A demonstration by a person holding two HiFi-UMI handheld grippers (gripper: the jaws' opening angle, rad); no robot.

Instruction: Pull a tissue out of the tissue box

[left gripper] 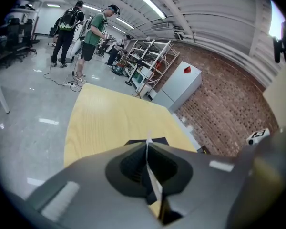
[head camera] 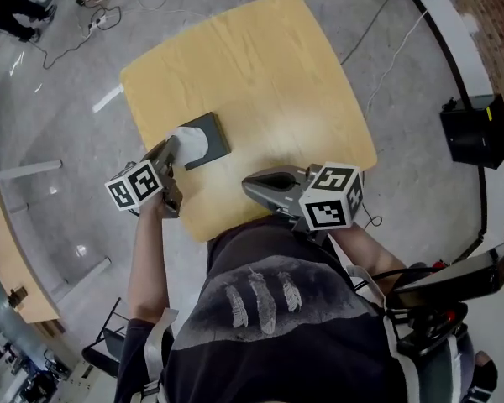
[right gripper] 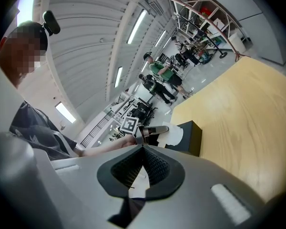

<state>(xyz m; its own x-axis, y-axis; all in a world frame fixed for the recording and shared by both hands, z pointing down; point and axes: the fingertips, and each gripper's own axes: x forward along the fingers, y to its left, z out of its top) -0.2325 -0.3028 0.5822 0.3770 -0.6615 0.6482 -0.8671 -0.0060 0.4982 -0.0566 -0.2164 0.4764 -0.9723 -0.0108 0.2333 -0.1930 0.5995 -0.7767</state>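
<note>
Yellow wooden table (head camera: pixel 260 74) on a grey workshop floor, with people and racks far behind.

Count: one tissue box (head camera: pixel 214 133), one tissue (head camera: pixel 191 143) showing, and two grippers, both mine.

The box is dark and sits near my left corner of the table. The white tissue stands up out of its top, at the end facing me.

Left gripper (head camera: pixel 173 148): jaws together, with a thin white strip of tissue clamped between them. It is plain in the left gripper view, where the box's dark edge shows just past the tips. The gripper slants down at the box from my side.

Right gripper (head camera: pixel 250 181): jaws together on nothing. It hangs over the near table edge, well apart from the box and to its right, aimed across at it.

The left is the nearer tool and already has the sheet. The box lies just ahead of and below its tips, so I judge the pull should go up and back toward me.

Risk: nothing holds the box down, so it may lift or slide with the tissue.
</note>
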